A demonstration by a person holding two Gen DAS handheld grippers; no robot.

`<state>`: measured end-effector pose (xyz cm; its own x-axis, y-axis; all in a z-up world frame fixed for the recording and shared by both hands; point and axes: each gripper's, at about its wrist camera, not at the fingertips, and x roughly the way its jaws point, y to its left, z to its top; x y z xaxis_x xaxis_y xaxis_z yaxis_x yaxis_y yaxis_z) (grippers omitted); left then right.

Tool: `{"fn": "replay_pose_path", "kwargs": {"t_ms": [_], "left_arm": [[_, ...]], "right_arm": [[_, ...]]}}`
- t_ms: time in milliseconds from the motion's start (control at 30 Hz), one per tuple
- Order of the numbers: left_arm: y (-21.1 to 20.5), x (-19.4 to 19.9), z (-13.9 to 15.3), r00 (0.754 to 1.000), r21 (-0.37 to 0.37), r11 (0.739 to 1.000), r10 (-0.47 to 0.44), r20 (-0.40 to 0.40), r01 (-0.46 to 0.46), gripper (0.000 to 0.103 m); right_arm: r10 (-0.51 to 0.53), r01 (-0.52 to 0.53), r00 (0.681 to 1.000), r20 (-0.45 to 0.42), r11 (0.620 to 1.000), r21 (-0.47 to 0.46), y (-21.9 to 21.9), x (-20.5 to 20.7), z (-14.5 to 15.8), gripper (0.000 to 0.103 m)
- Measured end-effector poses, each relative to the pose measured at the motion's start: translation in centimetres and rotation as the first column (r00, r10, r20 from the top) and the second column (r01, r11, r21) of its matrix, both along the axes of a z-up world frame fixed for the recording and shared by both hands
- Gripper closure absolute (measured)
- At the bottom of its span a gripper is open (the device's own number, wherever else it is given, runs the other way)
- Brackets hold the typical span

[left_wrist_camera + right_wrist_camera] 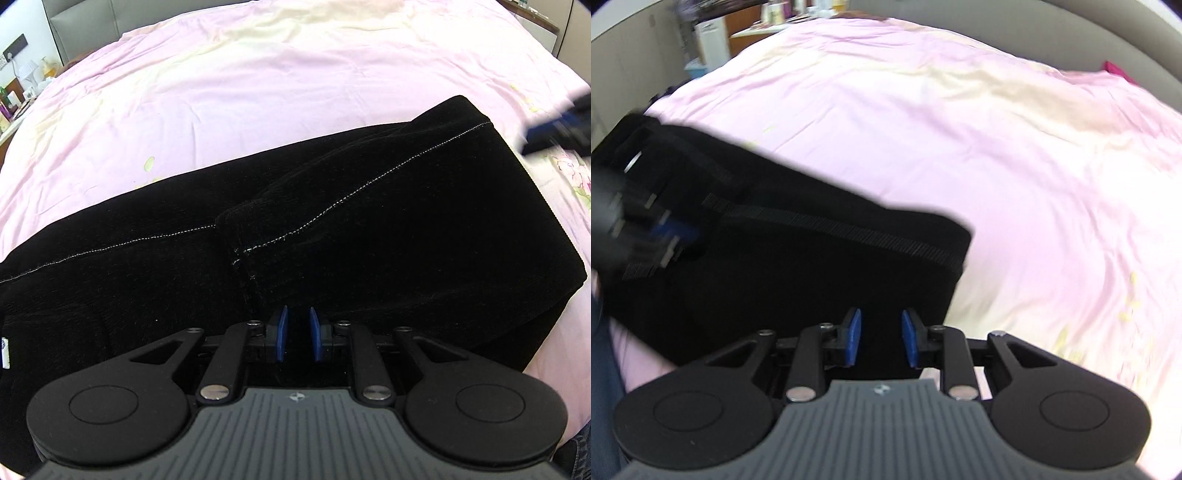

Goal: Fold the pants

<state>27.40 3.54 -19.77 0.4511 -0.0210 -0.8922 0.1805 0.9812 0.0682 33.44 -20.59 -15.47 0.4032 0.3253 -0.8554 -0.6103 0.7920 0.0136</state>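
Black pants [369, 229] lie folded on the pink bedsheet [258, 74], with a pale stitched seam running across them and one hem end turned over on top. My left gripper [298, 332] hovers just above the near part of the cloth; its blue pads stand a narrow gap apart with nothing pinched. In the right wrist view the pants [812, 266] fill the left half, their right end squared off. My right gripper [881, 336] sits over that end, pads apart and empty. Each gripper shows blurred in the other's view: the right gripper [554, 129] and the left gripper [665, 236].
The pink sheet [997, 147] stretches wide beyond the pants. A grey headboard [81, 26] and a bedside table with bottles [22, 92] stand at the far left. A person's blue-jeaned leg [602, 350] is at the near bed edge. A magenta item [1115, 70] lies far right.
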Motion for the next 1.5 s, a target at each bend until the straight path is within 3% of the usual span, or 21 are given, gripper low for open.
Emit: {"fn": "replay_pose_path", "kwargs": {"t_ms": [133,300,467,600,633,667,700,833,900,1033,1200,1267,1333,1500], "left_arm": [[0.1,-0.1,-0.3,1.0,-0.011,1.0,-0.007,0.001,0.007,0.082],[1.0,-1.0,-0.5,1.0,-0.039,0.999,-0.011,0.015,0.011,0.082],[2.2,-1.6,0.0,1.0,-0.103,0.995,0.018,0.015,-0.017,0.082],[2.7,-2.5,1.2,1.0,-0.134,0.991,0.015,0.026,-0.011,0.082],[2.9,-2.9,1.9,0.999,-0.134,0.991,0.01,0.032,-0.006,0.078],[3.1,-3.5,2.7,0.999,-0.129,0.992,0.02,0.042,-0.015,0.066],[3.6,-4.1,3.6,0.998,-0.13,0.991,0.031,0.063,-0.022,0.063],[6.9,-6.7,7.7,0.986,-0.172,0.981,0.117,0.122,-0.095,0.059],[8.9,-7.9,9.9,0.978,-0.169,0.978,0.147,0.145,-0.122,0.057],[14.5,-10.5,14.6,0.961,-0.134,0.974,0.205,0.183,-0.182,0.047],[21.4,-12.7,18.2,0.951,-0.075,0.968,0.249,0.183,-0.239,0.03],[24.0,-12.8,17.8,0.945,-0.058,0.961,0.277,0.172,-0.271,0.021],[26.5,-13.4,17.0,0.933,-0.067,0.947,0.322,0.163,-0.315,0.018],[32.3,-15.5,13.1,0.889,-0.149,0.904,0.423,0.175,-0.4,0.016]], "right_arm": [[-0.01,0.009,1.0,-0.02,0.999,-0.039,1.5,6.0,-1.2,0.083],[-0.02,0.007,0.993,-0.114,0.993,-0.115,3.4,10.6,-5.7,0.084],[-0.099,0.086,0.977,-0.19,0.993,-0.078,3.6,12.9,-7.9,0.084],[-0.084,0.068,0.98,-0.18,0.993,-0.093,3.8,12.6,-6.9,0.085],[-0.078,0.062,0.983,-0.165,0.993,-0.101,3.9,12.4,-6.5,0.085],[-0.063,0.048,0.988,-0.143,0.993,-0.107,4.1,12.0,-5.9,0.082],[-0.039,0.027,0.993,-0.114,0.994,-0.109,4.1,11.5,-5.5,0.082],[0.068,-0.068,0.998,-0.003,0.993,-0.101,5.2,8.6,-2.1,0.076],[0.135,-0.133,0.991,0.012,0.987,-0.091,6.3,6.9,-0.4,0.073],[0.321,-0.32,0.947,0.003,0.944,-0.08,9.8,3.3,2.2,0.066],[0.536,-0.535,0.844,-0.018,0.837,-0.115,14.1,-1.3,3.5,0.064],[0.601,-0.597,0.799,-0.021,0.789,-0.144,15.5,-2.8,3.3,0.064],[0.637,-0.631,0.771,-0.028,0.756,-0.175,16.8,-3.8,2.9,0.064],[0.66,-0.656,0.748,-0.069,0.719,-0.229,18.9,-3.7,0.2,0.063]]}}
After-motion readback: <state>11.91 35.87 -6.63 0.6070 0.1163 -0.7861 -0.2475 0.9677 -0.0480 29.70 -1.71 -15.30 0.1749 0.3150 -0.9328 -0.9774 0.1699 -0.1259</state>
